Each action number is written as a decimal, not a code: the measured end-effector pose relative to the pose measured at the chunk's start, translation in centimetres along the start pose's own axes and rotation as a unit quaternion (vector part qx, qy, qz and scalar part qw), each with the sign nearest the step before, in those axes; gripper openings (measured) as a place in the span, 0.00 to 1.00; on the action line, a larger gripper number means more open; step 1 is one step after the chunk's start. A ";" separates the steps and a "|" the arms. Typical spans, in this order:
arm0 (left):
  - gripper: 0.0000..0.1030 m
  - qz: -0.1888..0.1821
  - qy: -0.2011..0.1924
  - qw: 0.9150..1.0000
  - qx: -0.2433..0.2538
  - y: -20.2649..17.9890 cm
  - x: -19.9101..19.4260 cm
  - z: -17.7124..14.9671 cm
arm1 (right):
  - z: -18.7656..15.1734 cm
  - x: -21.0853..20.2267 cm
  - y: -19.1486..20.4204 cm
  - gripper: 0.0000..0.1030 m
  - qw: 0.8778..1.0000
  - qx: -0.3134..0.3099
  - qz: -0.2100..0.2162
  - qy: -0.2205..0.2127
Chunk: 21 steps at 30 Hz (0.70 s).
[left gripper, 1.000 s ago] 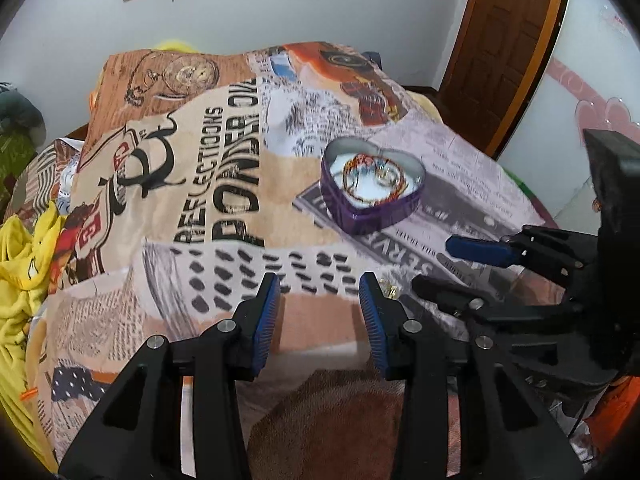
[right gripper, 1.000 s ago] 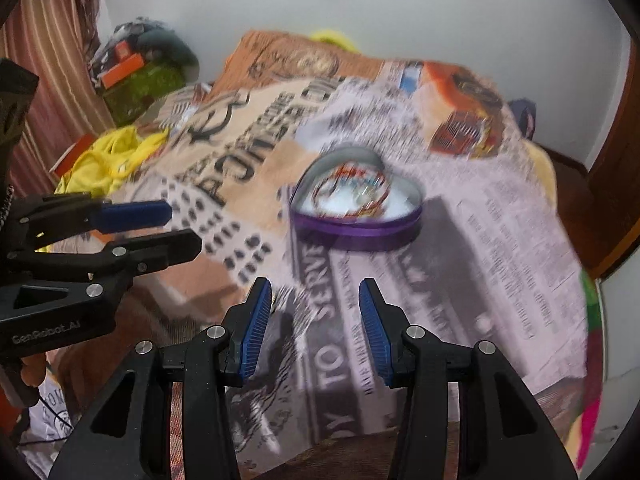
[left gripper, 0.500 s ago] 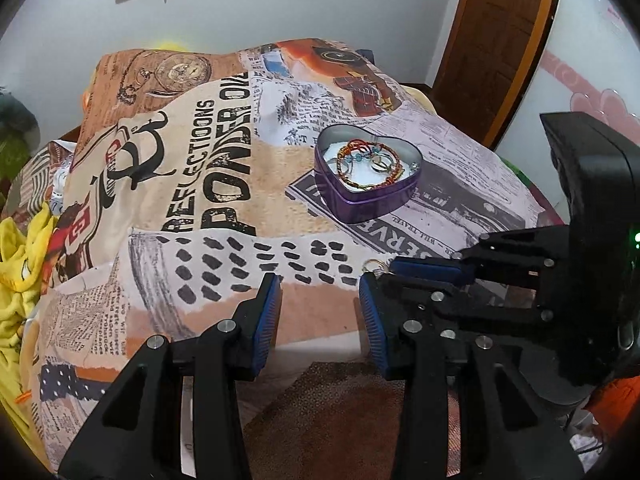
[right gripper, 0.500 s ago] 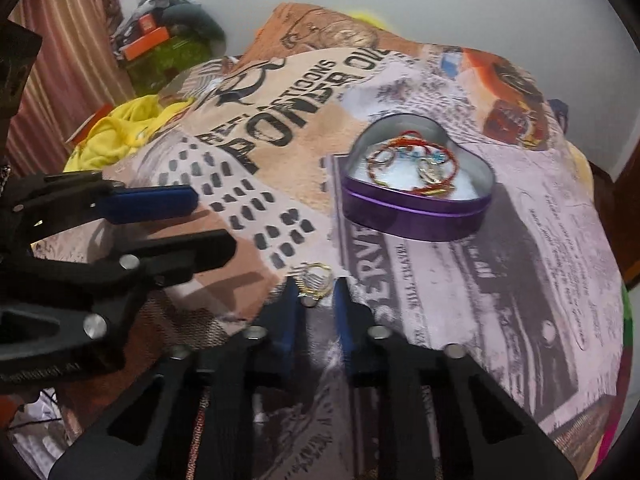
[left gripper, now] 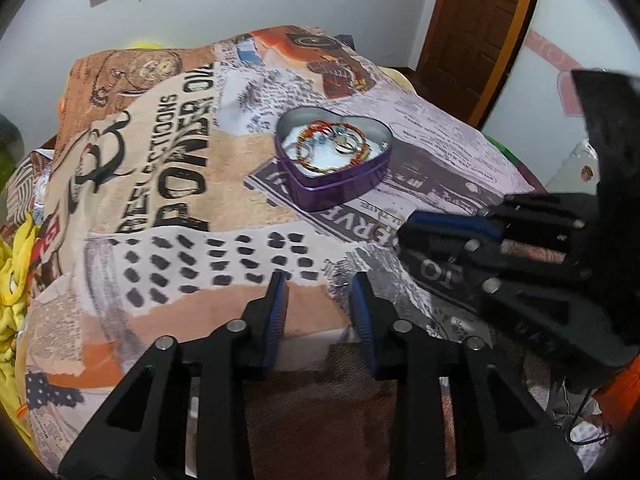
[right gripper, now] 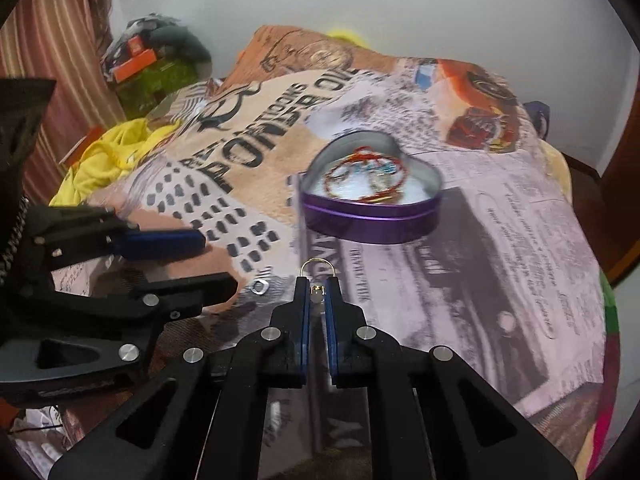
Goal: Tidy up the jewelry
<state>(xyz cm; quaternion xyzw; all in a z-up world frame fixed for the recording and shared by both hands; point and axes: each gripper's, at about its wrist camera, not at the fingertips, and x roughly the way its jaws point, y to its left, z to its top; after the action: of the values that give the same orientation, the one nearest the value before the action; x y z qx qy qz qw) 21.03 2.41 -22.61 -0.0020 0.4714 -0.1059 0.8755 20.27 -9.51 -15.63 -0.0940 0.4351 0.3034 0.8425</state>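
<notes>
A purple heart-shaped tin [left gripper: 340,188] sits on the patterned bedspread and holds red bead bracelets [left gripper: 328,140] and rings; it also shows in the right wrist view [right gripper: 372,224]. My right gripper [right gripper: 317,286] is shut on a small gold ring [right gripper: 317,264], held just above the bedspread in front of the tin. A small silver ring [right gripper: 259,286] lies on the bedspread to its left. My left gripper [left gripper: 320,284] is open and empty, low over the near edge of the bed, beside the right gripper [left gripper: 404,236].
The printed bedspread [left gripper: 180,184] covers the bed. Yellow cloth [right gripper: 104,160] lies at the left side. A pile of clutter [right gripper: 156,60] sits by the striped curtain. A brown door [left gripper: 476,28] stands at the far right.
My right gripper came down to the gold ring, closed on it and lifted it slightly. The left gripper stayed open and shifted little.
</notes>
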 end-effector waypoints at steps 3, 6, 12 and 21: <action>0.26 0.005 0.009 1.000 0.007 -0.5 0.7 0.1 | -0.1 -0.8 -0.8 0.06 1.000 0.010 -0.003 -0.009; 0.22 0.001 0.016 1.000 0.016 -1.0 1.2 0.3 | -0.2 -1.2 -1.3 0.06 1.000 0.018 -0.004 -0.015; 0.15 0.003 0.021 1.000 0.021 -1.1 2.2 0.5 | -0.5 -1.5 -1.9 0.06 0.999 0.027 -0.007 -0.022; 0.08 0.001 0.016 1.000 0.017 -0.9 1.8 0.6 | -0.5 -1.9 -2.3 0.06 0.999 0.031 -0.007 -0.029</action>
<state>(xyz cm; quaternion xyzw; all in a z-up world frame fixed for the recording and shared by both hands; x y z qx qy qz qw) 22.29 1.10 -23.64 0.0148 0.4833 -0.1128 0.8680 20.42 -12.35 -14.71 -0.0622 0.4194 0.2865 0.8591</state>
